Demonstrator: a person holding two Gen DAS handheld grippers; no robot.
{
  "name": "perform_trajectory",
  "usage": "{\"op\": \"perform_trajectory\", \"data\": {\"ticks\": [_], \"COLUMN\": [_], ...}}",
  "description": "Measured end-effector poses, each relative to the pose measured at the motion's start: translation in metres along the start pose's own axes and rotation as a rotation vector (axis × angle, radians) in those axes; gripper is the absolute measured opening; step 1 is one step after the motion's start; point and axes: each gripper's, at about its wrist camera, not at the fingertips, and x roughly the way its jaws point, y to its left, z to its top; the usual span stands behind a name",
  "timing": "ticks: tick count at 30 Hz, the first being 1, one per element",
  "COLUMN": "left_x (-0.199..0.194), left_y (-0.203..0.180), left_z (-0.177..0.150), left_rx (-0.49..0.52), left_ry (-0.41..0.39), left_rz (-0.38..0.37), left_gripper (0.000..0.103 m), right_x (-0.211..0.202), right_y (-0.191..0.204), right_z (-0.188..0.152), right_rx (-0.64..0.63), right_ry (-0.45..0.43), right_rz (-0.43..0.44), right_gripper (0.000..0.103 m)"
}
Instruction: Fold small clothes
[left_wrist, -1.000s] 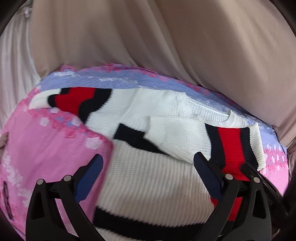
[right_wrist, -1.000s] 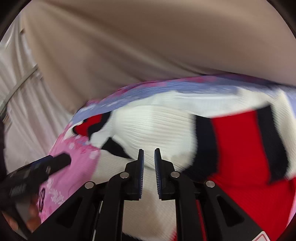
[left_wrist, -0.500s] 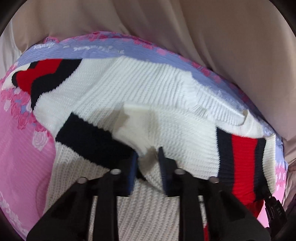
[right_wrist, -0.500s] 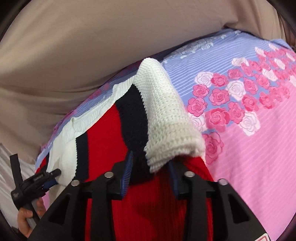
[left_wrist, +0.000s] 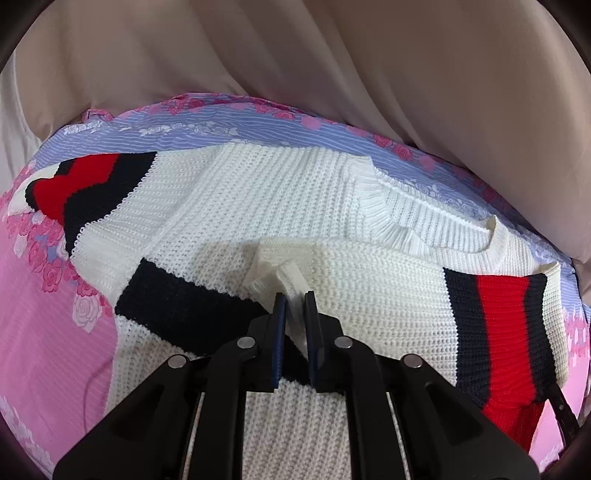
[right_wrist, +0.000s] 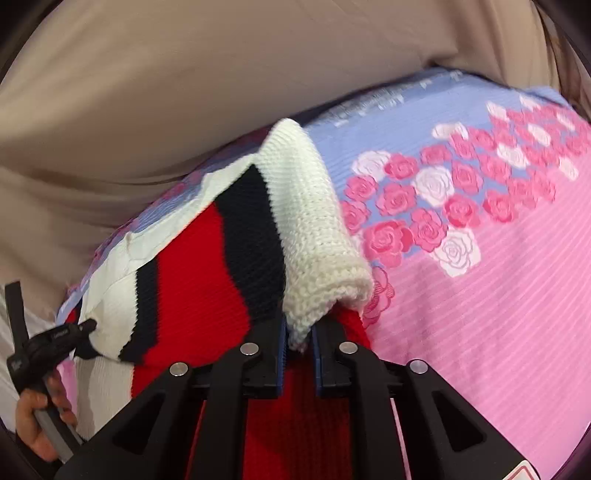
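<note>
A white knit sweater (left_wrist: 280, 206) with black and red bands lies spread on the bed, collar at the far right. My left gripper (left_wrist: 293, 299) is shut on a pinched white fold in the middle of the sweater, where the folded-in sleeve ends. In the right wrist view, the striped sleeve's white cuff (right_wrist: 317, 229) is raised and draped over my right gripper (right_wrist: 299, 328). Its pads pinch the cuff's edge while the jaws ease open slightly. The left gripper (right_wrist: 55, 339) and the hand (right_wrist: 33, 417) holding it show at the left edge.
The bed sheet (right_wrist: 480, 295) is pink with a lilac band and printed roses and runs well past the sweater to the right. Beige draped fabric (left_wrist: 332, 74) rises directly behind the bed's far edge. The right gripper's tip (left_wrist: 563, 410) shows at the sweater's right side.
The left gripper dropped toward the sweater and went from wide open to shut on the white fold. The right gripper swung to the sleeve end and took the cuff between its jaws.
</note>
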Motion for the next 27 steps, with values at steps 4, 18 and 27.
{"op": "perform_trajectory", "data": {"ticks": [4, 18, 27], "left_x": [0.003, -0.003, -0.074], "left_y": [0.002, 0.007, 0.071], "left_z": [-0.004, -0.015, -0.016], "left_rx": [0.013, 0.027, -0.017], "left_ry": [0.017, 0.015, -0.057], "left_rz": [0.018, 0.049, 0.149], "left_gripper": [0.010, 0.012, 0.074], "right_x": [-0.046, 0.005, -0.033], "right_y": [0.013, 0.028, 0.092], "right_z": [-0.006, 0.000, -0.005], "right_rx": [-0.056, -0.216, -0.322], "right_ry": [-0.112, -0.013, -0.059], "right_rz": [-0.073, -0.161, -0.096], "right_gripper": [0.015, 0.004, 0.009]}}
